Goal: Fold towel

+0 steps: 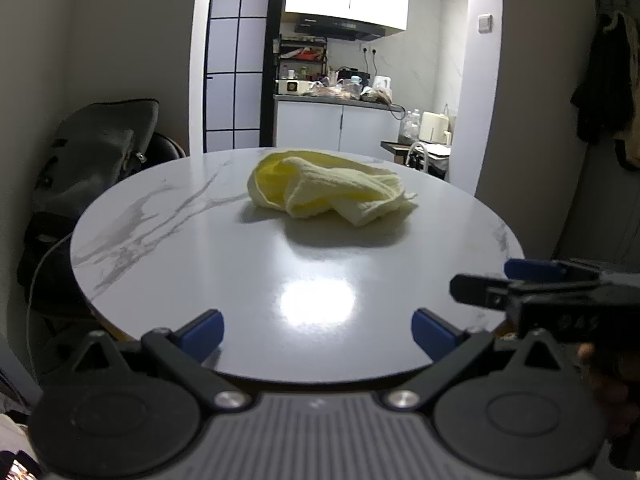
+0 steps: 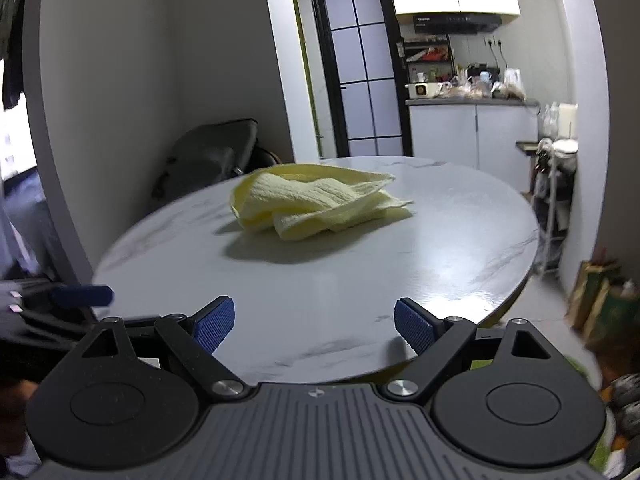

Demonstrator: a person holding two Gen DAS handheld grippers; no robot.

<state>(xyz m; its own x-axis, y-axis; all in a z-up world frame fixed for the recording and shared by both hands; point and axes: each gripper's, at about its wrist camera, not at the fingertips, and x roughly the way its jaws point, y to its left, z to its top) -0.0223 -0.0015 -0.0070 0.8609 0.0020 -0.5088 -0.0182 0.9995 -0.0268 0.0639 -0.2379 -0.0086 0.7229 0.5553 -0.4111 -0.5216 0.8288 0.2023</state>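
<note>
Towel (image 1: 328,186) crumpled on round table (image 1: 200,264), both grippers' jaws apart

A round table (image 1: 192,264) carries everything here. Its top is white with grey veins like marble, and it is glossy: a bright patch of lamp light reflects on the near part in the left wrist view. The veins are strongest on the left side of the top. Only one thing lies directly on it, a pale yellow towel (image 1: 328,188), crumpled in a loose heap with some layers folded over each other. The towel rests toward the far half of the top, away from the rim, and throws a soft shadow on the surface in front of it.
</note>
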